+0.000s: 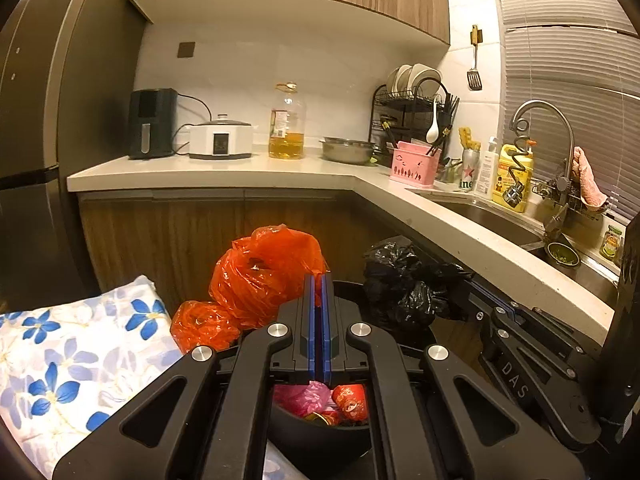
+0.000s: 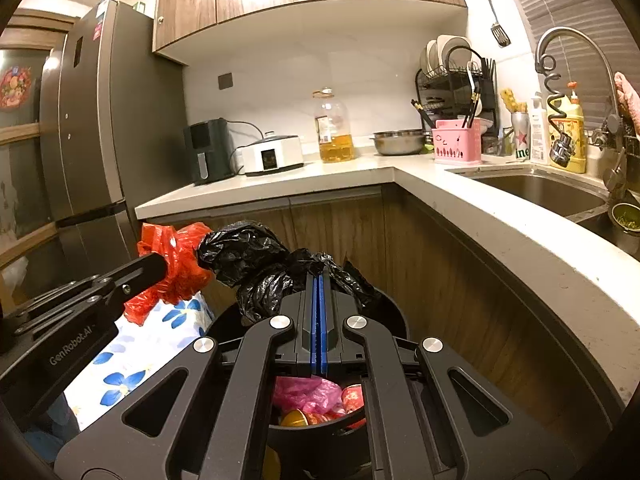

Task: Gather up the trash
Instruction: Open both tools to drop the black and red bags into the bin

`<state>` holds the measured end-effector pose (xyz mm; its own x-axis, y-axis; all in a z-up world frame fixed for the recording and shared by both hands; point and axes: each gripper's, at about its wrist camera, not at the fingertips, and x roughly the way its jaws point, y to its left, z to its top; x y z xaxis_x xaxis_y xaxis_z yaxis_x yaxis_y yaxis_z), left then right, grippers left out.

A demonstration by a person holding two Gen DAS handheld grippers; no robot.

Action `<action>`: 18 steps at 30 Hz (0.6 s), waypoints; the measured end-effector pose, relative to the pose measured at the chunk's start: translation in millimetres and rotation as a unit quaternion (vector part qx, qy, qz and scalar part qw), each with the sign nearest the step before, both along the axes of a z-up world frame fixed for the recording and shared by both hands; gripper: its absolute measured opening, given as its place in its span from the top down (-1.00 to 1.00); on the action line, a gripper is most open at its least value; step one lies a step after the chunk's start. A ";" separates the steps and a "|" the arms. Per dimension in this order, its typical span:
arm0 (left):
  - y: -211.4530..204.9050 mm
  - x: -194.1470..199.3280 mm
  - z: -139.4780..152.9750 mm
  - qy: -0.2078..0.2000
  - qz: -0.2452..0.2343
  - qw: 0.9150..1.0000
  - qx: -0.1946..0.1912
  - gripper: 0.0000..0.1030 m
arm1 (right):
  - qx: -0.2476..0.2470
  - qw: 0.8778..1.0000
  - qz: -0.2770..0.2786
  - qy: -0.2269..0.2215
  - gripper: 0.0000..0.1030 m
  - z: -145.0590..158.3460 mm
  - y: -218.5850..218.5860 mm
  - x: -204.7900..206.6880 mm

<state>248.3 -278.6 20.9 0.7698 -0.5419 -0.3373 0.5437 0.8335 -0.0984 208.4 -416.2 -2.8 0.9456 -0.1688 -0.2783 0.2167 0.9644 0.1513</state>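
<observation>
Kitchen cabinets and an L-shaped pale tabletop framed the scene, with the black trash bin low in front of the cabinet doors as the landmark. Both tools were pressed shut on bag material above that bin: the left gripper pinched the orange plastic bag at the bin's left rim, and the right gripper pinched the black trash bag just above its far rim. The step in hand looked like carrying or tying off collected bags over the bin. Next would probably call for lowering each bag inside the rim before spreading the jaws, since the crinkled film could snag or spill sideways. Inside the bin lay pink plastic and a red cup. Left of the bin sat a blue-flowered cloth. The right wrist view showed the left gripper's closed tip buried in the orange bag from the side, plus the fridge's full height; the left wrist view showed a second orange bundle below the first.
</observation>
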 end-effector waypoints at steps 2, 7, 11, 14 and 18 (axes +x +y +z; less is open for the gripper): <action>-2.8 3.7 -3.1 0.004 -0.004 1.000 0.000 0.96 | 0.004 1.000 0.002 0.001 0.98 -2.3 -2.0 2.9; -6.7 10.9 -7.9 0.010 -0.011 1.000 -0.002 0.96 | 0.009 1.000 0.007 0.000 0.98 -4.3 -3.0 7.5; -11.0 15.2 -10.6 0.013 -0.017 1.000 -0.002 0.95 | 0.014 1.000 0.009 0.001 0.96 -6.7 -5.6 12.1; -11.3 18.7 -13.0 0.017 -0.017 1.000 -0.001 0.93 | 0.017 1.000 0.010 0.009 0.92 -9.7 -7.3 15.6; -13.5 22.2 -17.4 0.023 -0.018 1.000 0.002 0.74 | 0.020 1.000 0.006 0.017 0.61 -13.6 -8.8 18.8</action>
<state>270.4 -292.1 3.5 0.7328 -0.5682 -0.3743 0.5689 0.8135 -0.1211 227.2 -424.9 -16.4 0.9373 -0.1455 -0.3168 0.2105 0.9606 0.1817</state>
